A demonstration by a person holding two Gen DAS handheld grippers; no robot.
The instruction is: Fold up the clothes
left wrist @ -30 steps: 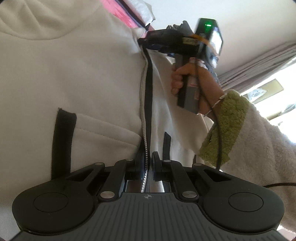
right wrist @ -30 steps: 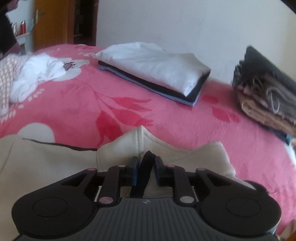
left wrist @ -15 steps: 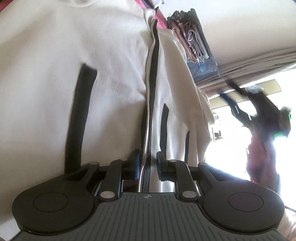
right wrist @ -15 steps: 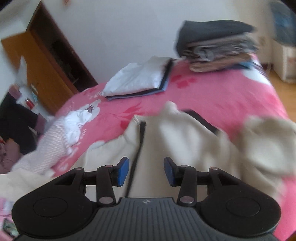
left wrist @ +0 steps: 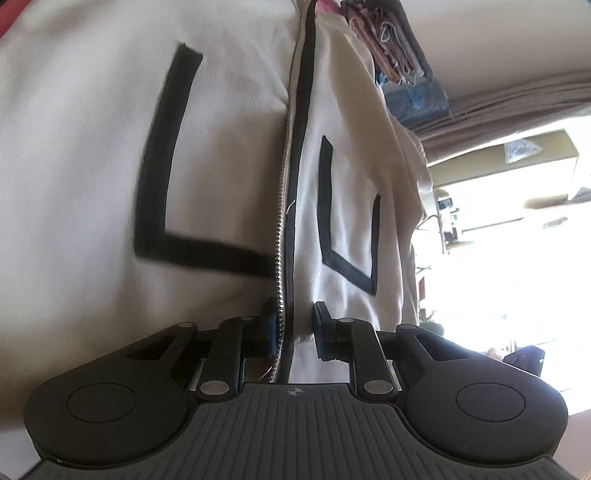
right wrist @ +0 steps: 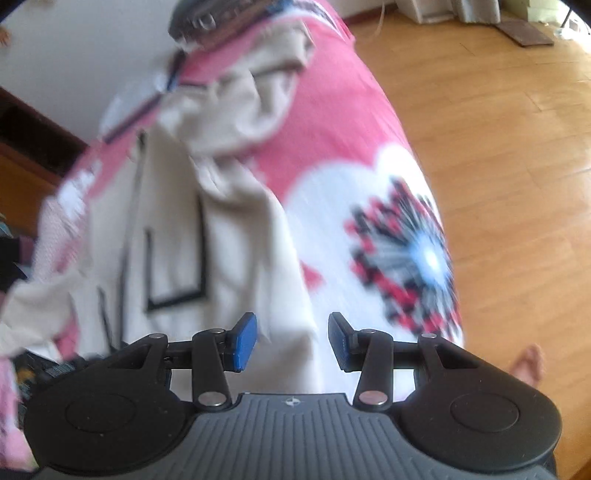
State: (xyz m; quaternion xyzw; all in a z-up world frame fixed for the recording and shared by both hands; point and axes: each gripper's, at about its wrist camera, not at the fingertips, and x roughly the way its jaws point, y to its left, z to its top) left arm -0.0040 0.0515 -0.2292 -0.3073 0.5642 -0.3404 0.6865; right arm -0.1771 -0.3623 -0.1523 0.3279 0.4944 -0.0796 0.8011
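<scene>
A cream zip jacket (left wrist: 92, 147) with black pocket trim and a metal zipper (left wrist: 282, 206) fills the left wrist view. My left gripper (left wrist: 294, 326) is shut on its bottom hem, with the zipper edge and black strip running between the pads. In the right wrist view the same jacket (right wrist: 177, 206) lies spread lengthwise on the pink flowered bed cover (right wrist: 332, 129), blurred by motion. My right gripper (right wrist: 291, 339) hangs open over the jacket's near right edge, nothing between its blue pads (right wrist: 243, 341).
A stack of folded clothes (left wrist: 388, 33) sits past the jacket's collar end, also at the bed's far end (right wrist: 207, 18). Wooden floor (right wrist: 498, 147) lies right of the bed, and a bare foot (right wrist: 528, 363) stands on it. Curtains (left wrist: 517, 99) and a bright window are on the right.
My right gripper let go of the collar, opened, and swung back toward the jacket's hem end. The left gripper kept its hold, though its pads now stand a little wider apart.
</scene>
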